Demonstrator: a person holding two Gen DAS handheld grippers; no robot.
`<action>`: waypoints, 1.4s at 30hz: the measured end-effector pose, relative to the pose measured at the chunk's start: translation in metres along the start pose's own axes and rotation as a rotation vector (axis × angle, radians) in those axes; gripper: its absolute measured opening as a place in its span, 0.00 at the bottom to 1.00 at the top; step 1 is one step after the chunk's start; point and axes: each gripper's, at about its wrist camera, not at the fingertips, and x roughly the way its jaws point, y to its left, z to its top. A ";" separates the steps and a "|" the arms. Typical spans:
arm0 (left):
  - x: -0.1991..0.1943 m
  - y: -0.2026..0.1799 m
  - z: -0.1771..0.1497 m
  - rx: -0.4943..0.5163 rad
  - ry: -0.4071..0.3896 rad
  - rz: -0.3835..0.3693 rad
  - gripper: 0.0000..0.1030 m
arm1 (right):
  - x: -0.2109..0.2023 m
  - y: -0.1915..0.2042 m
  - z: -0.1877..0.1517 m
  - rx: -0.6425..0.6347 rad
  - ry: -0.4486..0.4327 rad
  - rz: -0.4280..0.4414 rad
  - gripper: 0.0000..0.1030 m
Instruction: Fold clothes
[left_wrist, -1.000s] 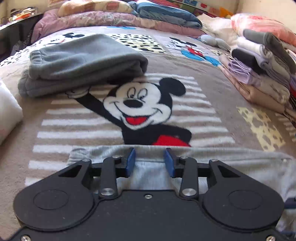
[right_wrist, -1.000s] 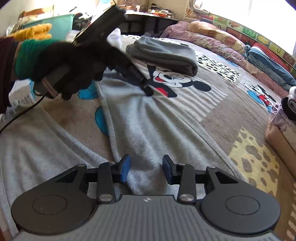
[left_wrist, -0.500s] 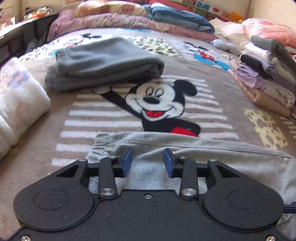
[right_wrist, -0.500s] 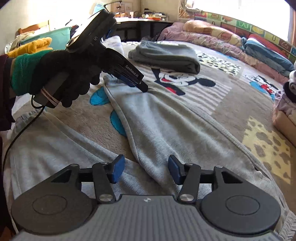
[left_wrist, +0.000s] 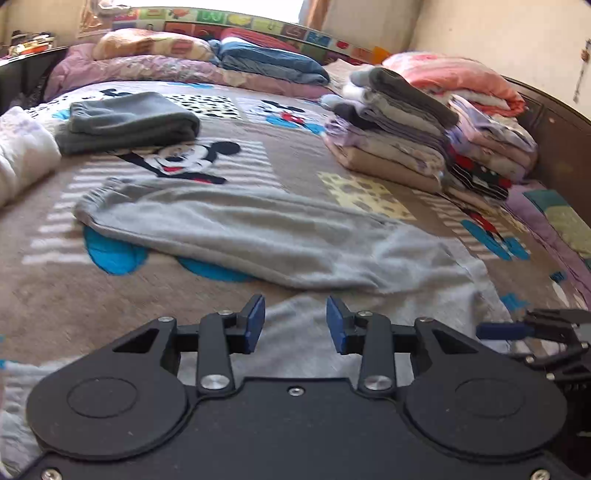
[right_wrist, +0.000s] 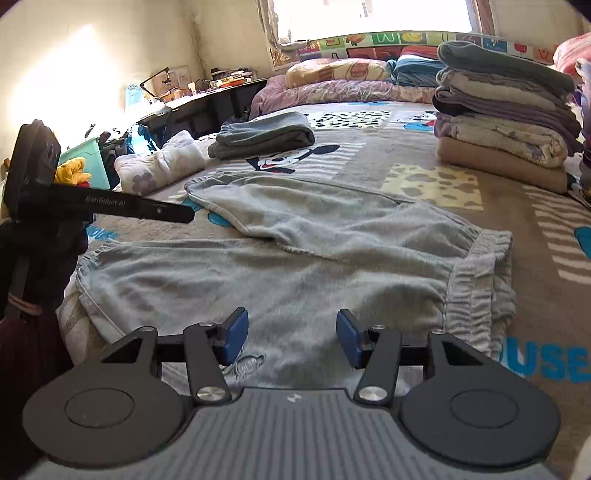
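So there's a pair of light grey fleece sweatpants (right_wrist: 295, 251) spread flat across the brown cartoon-mouse blanket (left_wrist: 295, 158) on the bed, one leg folded diagonally over the other, elastic waistband bunched on the right in the right wrist view. The left gripper (left_wrist: 295, 323) hangs just above the near edge of the sweatpants, blue pads apart, nothing pinched between them. Same with the right gripper (right_wrist: 291, 334): jaws spread a bit wider, empty, over the fabric near a small embroidered logo. Further back sits a folded dark grey fleece garment (left_wrist: 129, 120), well apart from the sweatpants. On the right side is a tall stack of folded clothes (right_wrist: 502, 122). A white floral bundle (right_wrist: 159, 166) lies at the left edge.
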 end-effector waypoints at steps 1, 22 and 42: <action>0.003 -0.010 -0.005 0.025 0.008 -0.001 0.34 | 0.000 0.002 -0.004 -0.006 0.002 -0.001 0.52; 0.095 0.124 0.107 0.076 0.053 0.252 0.34 | 0.093 -0.106 0.106 -0.089 0.124 -0.127 0.48; 0.103 0.171 0.133 -0.029 -0.057 0.236 0.00 | 0.101 -0.126 0.116 -0.002 0.029 -0.116 0.06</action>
